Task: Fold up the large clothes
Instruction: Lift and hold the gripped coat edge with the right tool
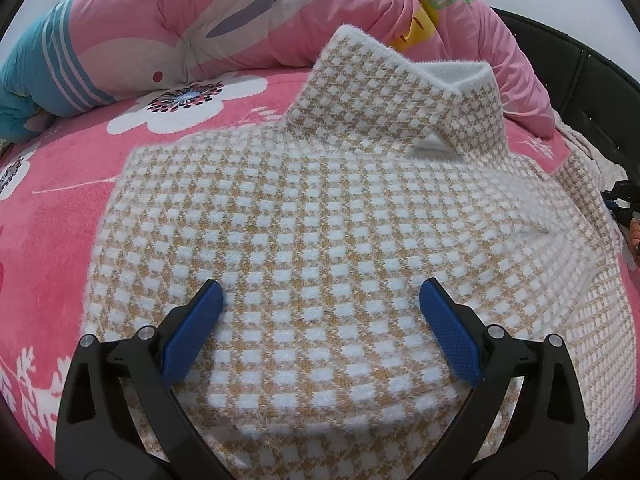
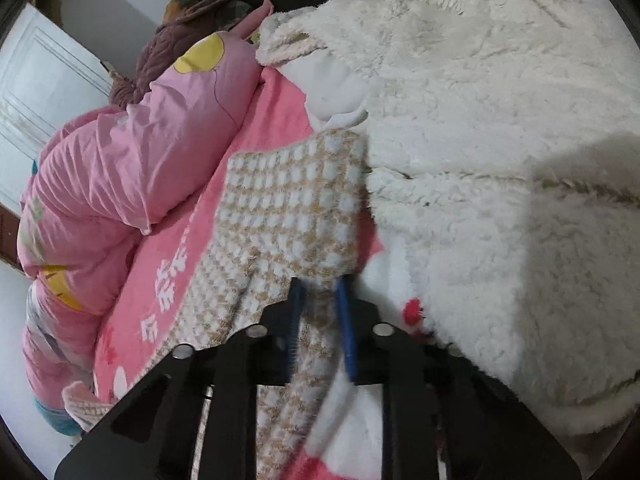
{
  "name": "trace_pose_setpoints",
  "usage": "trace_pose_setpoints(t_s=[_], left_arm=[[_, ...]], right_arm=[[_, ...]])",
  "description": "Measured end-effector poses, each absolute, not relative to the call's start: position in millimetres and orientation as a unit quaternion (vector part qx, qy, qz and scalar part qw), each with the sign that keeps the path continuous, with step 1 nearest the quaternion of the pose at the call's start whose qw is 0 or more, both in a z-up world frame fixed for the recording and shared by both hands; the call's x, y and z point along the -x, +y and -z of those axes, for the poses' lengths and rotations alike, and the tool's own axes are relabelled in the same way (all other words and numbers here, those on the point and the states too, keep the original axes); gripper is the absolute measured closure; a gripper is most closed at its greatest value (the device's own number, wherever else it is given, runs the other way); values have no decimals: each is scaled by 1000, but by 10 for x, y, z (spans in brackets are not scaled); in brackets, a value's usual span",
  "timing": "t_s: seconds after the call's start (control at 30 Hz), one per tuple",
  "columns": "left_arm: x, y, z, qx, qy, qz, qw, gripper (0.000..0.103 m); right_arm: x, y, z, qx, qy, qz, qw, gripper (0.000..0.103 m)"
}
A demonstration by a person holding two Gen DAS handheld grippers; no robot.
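A tan and white checked knit sweater [image 1: 328, 216] lies flat on the pink flowered bedspread [image 1: 60, 208], collar [image 1: 400, 92] at the far side. My left gripper [image 1: 320, 300] is open, its blue pads spread wide just above the sweater's body and holding nothing. In the right wrist view my right gripper [image 2: 320, 292] is shut on a fold of the sweater's sleeve [image 2: 292, 208], which stretches away from the blue pads over the bedspread.
A rolled pink quilt [image 1: 240, 16] lies along the far side of the bed and shows in the right wrist view [image 2: 132, 160]. A white fleece coat [image 2: 500, 160] is heaped to the right of the sleeve. A black bed frame [image 1: 592, 92] stands at the right.
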State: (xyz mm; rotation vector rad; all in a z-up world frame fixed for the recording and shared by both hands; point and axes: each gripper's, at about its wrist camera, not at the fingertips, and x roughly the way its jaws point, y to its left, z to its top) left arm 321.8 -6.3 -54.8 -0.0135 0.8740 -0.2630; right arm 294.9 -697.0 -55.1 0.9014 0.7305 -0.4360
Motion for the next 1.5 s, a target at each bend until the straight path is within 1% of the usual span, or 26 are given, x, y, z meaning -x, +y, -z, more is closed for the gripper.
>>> trace_pose_setpoints(t_s=[0.1,0.23,0.33,0.4,0.63,0.67,0.7,0.73,0.8,0.83,1.0,1.13,1.3,1.4,1.5], left_arm=[[-3219,-58,547,8,421,128,898,8],[-3215,-57,547,7,421,127,898,8],[-3210,-54,547,7,421,127,898,8],[-3211,-54,548,6,421,127,898,8],[-3208,-50,551,7,420,128,899,8],[-3211,-50,551,7,420,127,899,8],[-3208,-52,550,7,420,127,899,8],[-3219,-42,556,7,420,128,899,8],[-3217,-45,555,7,420,128,899,8],[-3216,-46,555,7,420,128,899,8],[-3211,-52,552,7,419,128,899,8],[-3200,-45,555,8,419,128,899,8],[-3211,-32,544,14,415,133,900,8],[-3228,4,517,29,413,140,900,8],[-3193,98,433,51,407,147,900,8]], right_arm=[[-2799,-7038,553,-463,323,203,800,89],[-2749,-7058,511,-461,332,218,793,86],[-2799,-7086,519,-463,340,225,787,82],[-2856,-7115,530,-462,343,228,785,75],[-3010,-7138,573,-444,349,233,791,75],[-3018,-7119,559,-436,351,235,795,77],[-3025,-7097,545,-427,353,235,799,82],[-3027,-7071,528,-418,355,237,802,82],[-3003,-7009,455,-400,354,243,810,88],[-2984,-6980,409,-394,351,245,813,89],[-2845,-6712,-56,-357,322,227,847,91],[-2779,-6244,-579,-291,314,193,883,91],[-2790,-5142,-1278,-158,318,121,927,92],[-2838,-4491,-1575,-117,314,64,940,92],[-2944,-3881,-1722,-107,314,6,943,92]])
